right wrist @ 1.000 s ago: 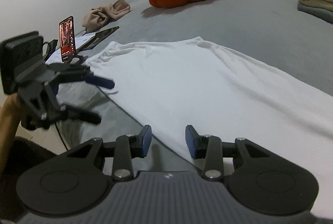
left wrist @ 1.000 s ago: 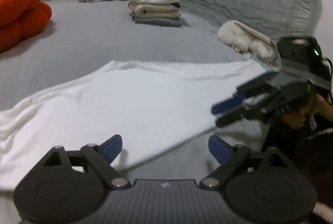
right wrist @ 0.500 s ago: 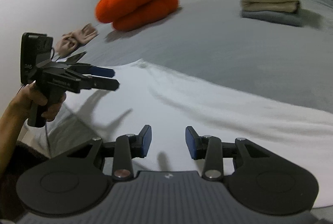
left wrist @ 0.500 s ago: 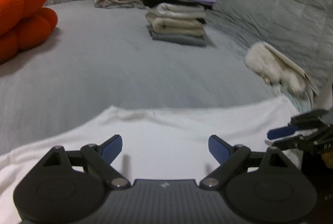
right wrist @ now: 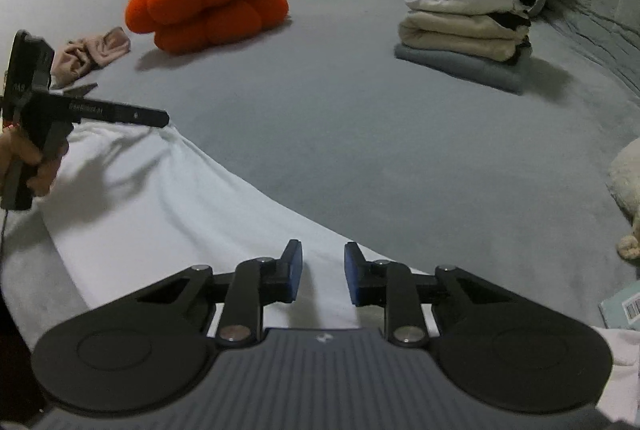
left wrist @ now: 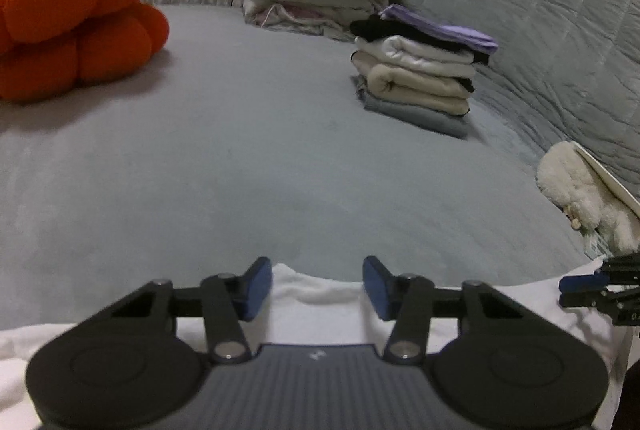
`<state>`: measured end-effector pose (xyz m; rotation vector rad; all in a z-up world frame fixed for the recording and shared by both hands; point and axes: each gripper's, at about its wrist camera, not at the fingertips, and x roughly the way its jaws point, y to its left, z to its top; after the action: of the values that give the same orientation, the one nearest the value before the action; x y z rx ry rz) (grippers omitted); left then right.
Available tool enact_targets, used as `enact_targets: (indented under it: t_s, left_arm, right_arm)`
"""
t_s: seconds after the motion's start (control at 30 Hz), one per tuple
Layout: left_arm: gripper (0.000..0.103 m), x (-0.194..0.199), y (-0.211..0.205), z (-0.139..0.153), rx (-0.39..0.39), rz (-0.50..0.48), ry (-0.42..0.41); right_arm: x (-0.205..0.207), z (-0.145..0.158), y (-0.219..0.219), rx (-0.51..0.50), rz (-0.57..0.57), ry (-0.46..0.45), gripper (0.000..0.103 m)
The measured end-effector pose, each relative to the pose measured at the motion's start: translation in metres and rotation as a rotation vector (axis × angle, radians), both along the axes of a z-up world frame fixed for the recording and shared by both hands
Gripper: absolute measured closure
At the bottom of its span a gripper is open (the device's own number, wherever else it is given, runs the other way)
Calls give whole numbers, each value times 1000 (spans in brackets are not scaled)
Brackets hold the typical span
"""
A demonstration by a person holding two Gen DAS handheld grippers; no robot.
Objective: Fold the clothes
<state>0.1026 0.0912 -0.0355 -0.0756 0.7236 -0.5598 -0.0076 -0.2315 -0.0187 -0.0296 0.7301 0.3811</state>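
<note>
Hovering over white shirt (right wrist: 160,214), L tongs (left wrist: 317,284) & R tongs (right wrist: 322,272) both agape, empty.

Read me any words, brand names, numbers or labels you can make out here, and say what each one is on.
Printed word along the left gripper arm in the right wrist view: blurred, not legible.
Marking on the left gripper's rear block, roughly "DAS": uncertain.
Barcode label on the pale blue package: digits too small to read.
Small emblem on each gripper body: a logo, no letters.
</note>
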Motion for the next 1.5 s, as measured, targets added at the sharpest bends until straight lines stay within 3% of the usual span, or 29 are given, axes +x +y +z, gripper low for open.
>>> enact_targets:
  t_s: [0.33,0.53,0.6,0.67,0.83,1.03,1.3,1.4,1.43,1.5]
  left_arm:
    - [52,6,2,-4,21,40,-24]
    - [52,6,-3,-9,60,18,-28]
    - [65,6,-5,-11,69,7,-34]
    - [96,5,-8,-12,77,-2,-44]
    - [97,0,-5,-9,46,28,-91]
    - [97,-4,2,-3,-13,68,-146]
    - [98,4,-20,-22,125,107,-142]
    - [96,3,-26,-20,163,110,-153]
    - [93,1,-27,-19,169,112,-152]
    - [71,-1,-28,-16,175,119,-149]
  right_arm:
    - [1,-6,-3,-30,69,-27,78]
    - [8,-7,1,-53,100,-39,79]
    - [10,-8,2,-60,107,-38,84]
    - [7,-10,7,-82,123,-49,94]
    - [-6,-8,16,-132,122,-115,99]
    - [-19,6,9,-107,47,-227,100]
    - [7,-27,23,-188,6,-177,99]
    - [6,-25,22,-175,-16,-180,96]
    - [5,-23,21,-168,-24,-181,95]
    - [0,-18,16,-140,-45,-175,86]
